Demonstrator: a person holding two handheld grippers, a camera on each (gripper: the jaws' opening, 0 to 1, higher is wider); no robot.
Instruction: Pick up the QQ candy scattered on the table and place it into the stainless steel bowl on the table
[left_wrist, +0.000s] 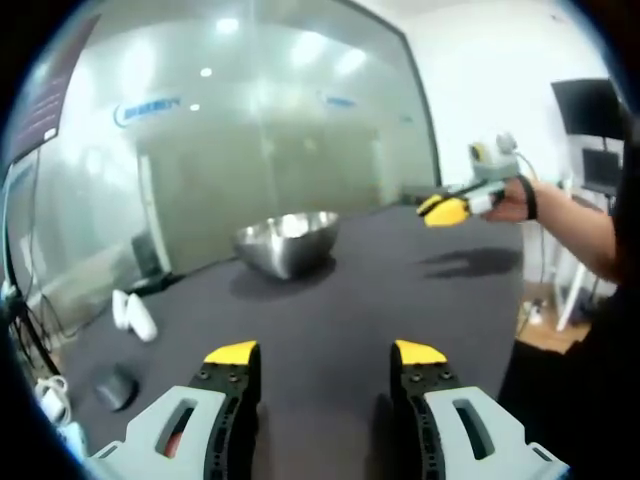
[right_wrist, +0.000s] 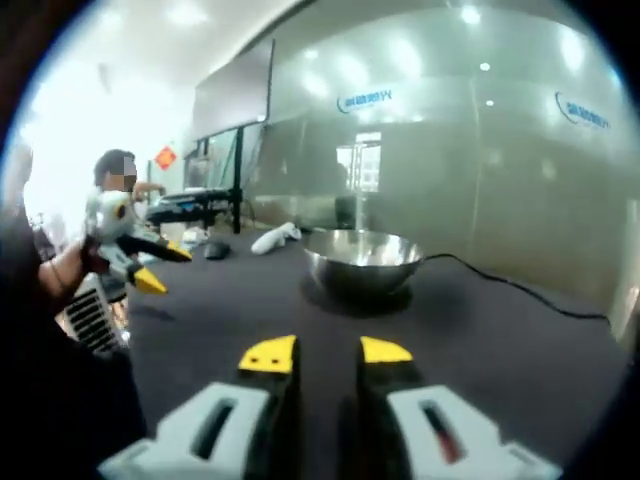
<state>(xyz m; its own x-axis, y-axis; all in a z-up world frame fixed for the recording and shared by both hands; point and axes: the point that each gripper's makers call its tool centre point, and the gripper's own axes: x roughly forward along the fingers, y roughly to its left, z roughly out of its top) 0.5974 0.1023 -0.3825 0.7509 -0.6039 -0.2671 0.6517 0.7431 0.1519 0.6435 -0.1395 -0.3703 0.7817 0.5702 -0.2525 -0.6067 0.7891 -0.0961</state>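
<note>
The stainless steel bowl (left_wrist: 288, 242) stands upright on the dark table (left_wrist: 400, 300), ahead of my left gripper (left_wrist: 326, 352). That gripper hovers over the table, jaws wide apart and nothing between them. My right gripper (left_wrist: 447, 209) comes in from the right, held in a hand above the table's far side. In the right gripper view the bowl (right_wrist: 362, 260) sits straight ahead of my right gripper (right_wrist: 327, 352), whose jaws stand a narrow gap apart with nothing in them. The left gripper (right_wrist: 165, 268) hangs open at the left, over the table edge.
Two white objects (left_wrist: 135, 315) and a dark mouse (left_wrist: 115, 385) lie near the table's left edge. A black cable (right_wrist: 520, 290) runs across the table right of the bowl. A glass wall (left_wrist: 250, 130) stands behind. A person (right_wrist: 120, 180) stands beyond the table.
</note>
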